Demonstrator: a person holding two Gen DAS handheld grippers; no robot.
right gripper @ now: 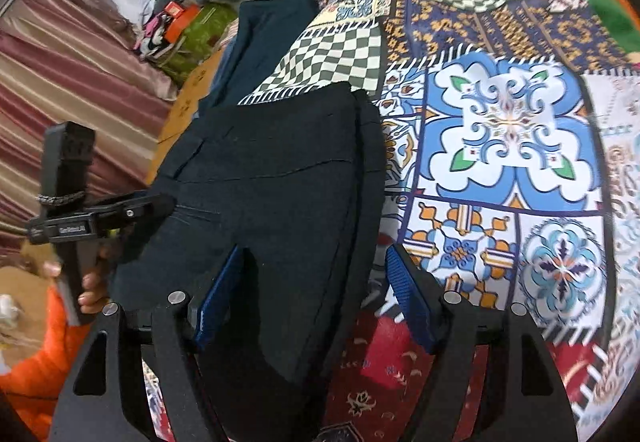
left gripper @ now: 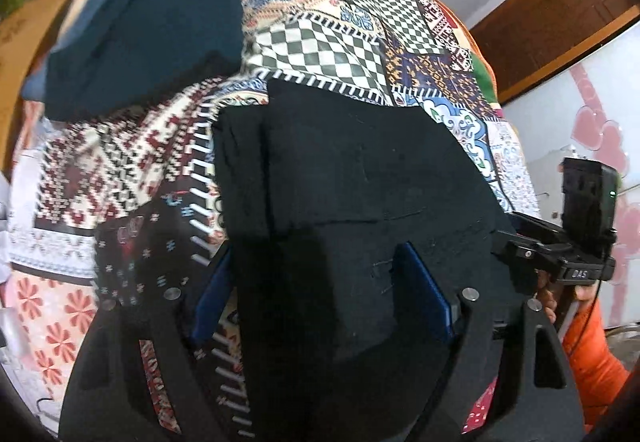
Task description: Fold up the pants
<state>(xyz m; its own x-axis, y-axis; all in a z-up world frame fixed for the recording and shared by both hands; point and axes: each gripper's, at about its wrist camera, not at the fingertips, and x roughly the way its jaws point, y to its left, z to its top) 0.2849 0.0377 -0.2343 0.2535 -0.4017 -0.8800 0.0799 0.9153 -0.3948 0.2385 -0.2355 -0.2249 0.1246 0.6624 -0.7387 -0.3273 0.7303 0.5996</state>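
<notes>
Black pants [left gripper: 352, 177] lie folded into a thick rectangle on the patterned bedspread [left gripper: 320, 41]; they also show in the right wrist view [right gripper: 272, 169]. My left gripper [left gripper: 316, 290] is open, its blue pads either side of the near left edge of the pants, which lie between the jaws. My right gripper [right gripper: 316, 298] is open, its jaws straddling the near right edge of the pants. Each view shows the other gripper at the pants' side: the right one [left gripper: 560, 254] and the left one [right gripper: 80, 217].
A folded dark teal garment [left gripper: 144, 21] lies on the bed beyond the pants, also seen in the right wrist view [right gripper: 264, 37]. A brown wooden door [left gripper: 552, 17] stands at the right. A striped cloth [right gripper: 72, 81] and a cluttered green bag [right gripper: 192, 37] lie left of the bed.
</notes>
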